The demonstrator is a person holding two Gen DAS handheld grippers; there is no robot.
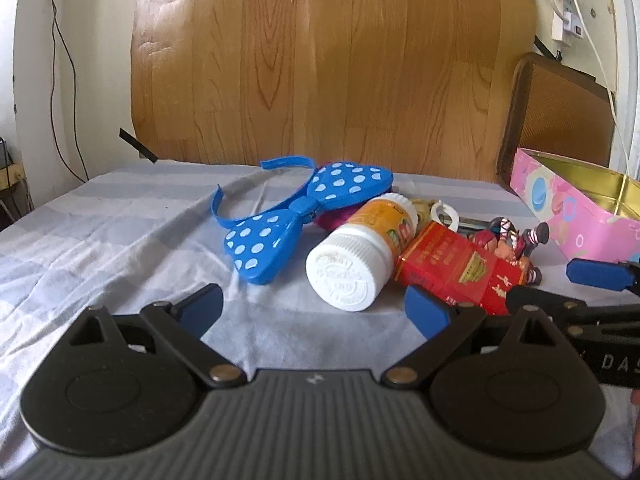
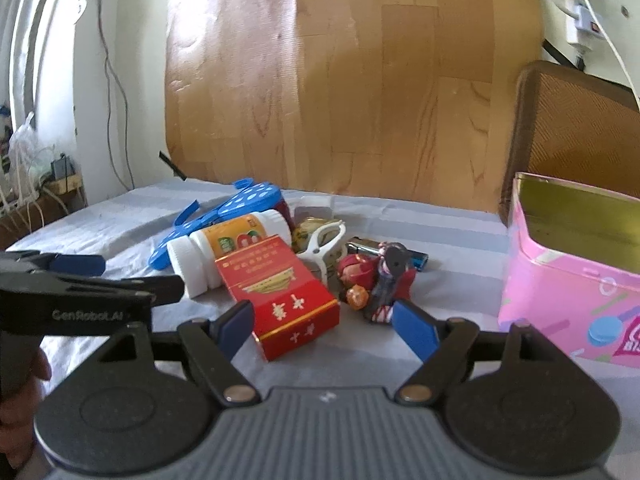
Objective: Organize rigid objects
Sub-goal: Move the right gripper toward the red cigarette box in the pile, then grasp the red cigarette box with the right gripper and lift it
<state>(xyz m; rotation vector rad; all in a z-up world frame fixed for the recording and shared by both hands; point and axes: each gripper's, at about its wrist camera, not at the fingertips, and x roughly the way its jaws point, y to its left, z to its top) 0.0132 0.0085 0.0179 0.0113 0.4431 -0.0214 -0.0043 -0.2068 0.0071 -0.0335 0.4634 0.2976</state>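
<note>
Both sets of fingers stand spread wide with nothing between the pads: my left gripper (image 1: 314, 312) hovers over bare striped cloth (image 1: 100, 248), and my right gripper (image 2: 324, 330) hangs just short of the red carton (image 2: 280, 288), whose near corner lies between the blue pads without touching either. I see the pile of rigid objects in the middle of the cloth. A white-capped bottle (image 1: 356, 256) lies on its side, cap toward me, touching the red carton on its right. Behind the bottle rests a blue polka-dot bow (image 1: 304, 216) with its thin band curving to the left. From the right wrist view I make out a white clip (image 2: 326, 246) behind the carton, a small figurine (image 2: 376, 280) lying to its right, and a blue lighter (image 2: 416, 259) just beyond that. An open pink tin (image 2: 568, 280) sits well apart at the right edge, gold inside; I cannot tell whether anything is in it.
</note>
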